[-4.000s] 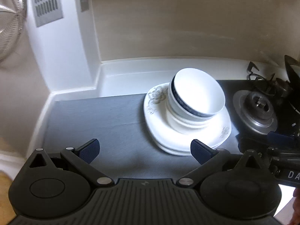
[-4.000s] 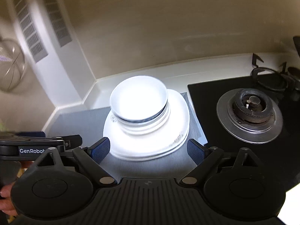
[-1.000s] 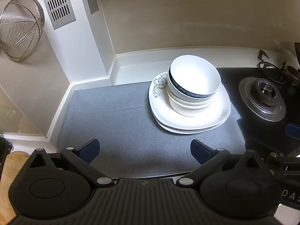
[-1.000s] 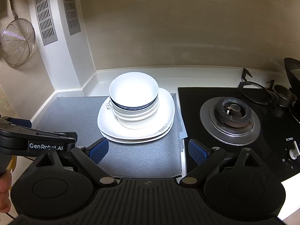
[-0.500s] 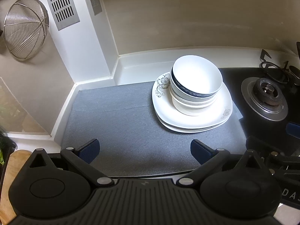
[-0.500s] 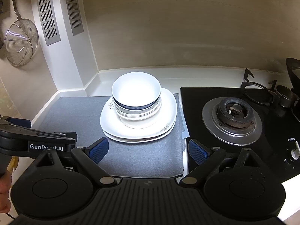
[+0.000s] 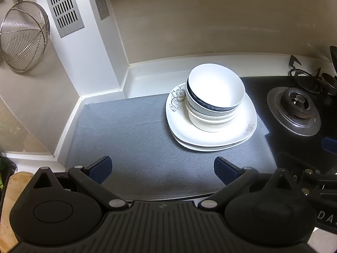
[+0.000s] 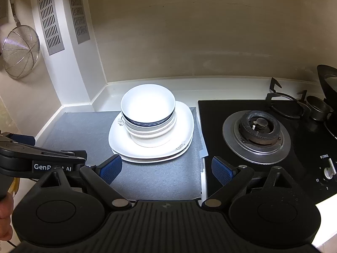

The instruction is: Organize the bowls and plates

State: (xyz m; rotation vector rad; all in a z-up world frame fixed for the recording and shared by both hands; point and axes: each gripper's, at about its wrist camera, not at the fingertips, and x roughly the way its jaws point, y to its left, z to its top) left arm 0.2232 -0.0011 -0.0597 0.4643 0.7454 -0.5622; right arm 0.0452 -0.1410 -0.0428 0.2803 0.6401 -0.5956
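White china fills the left wrist view: nested bowls [image 7: 214, 103], the top one blue-banded and holding nothing, sit on stacked flowered plates [image 7: 210, 135] at the right end of a grey mat [image 7: 126, 135], beside a gas burner [image 7: 294, 111], while the left gripper [image 7: 162, 169] hangs over the mat's near edge, jaws spread wide and holding nothing. In the right wrist view the same bowls [image 8: 148, 113] rest on the plates [image 8: 151, 147] ahead and slightly left of the right gripper [image 8: 166, 169], whose jaws likewise gape with nothing between them.

matte black left gripper [image 7: 161, 168], blue textured fingertip pads [image 7: 101, 168], silver pivot screws, ribbed housing, right gripper [image 8: 166, 169] identical, white "GenRobot.AI" marking
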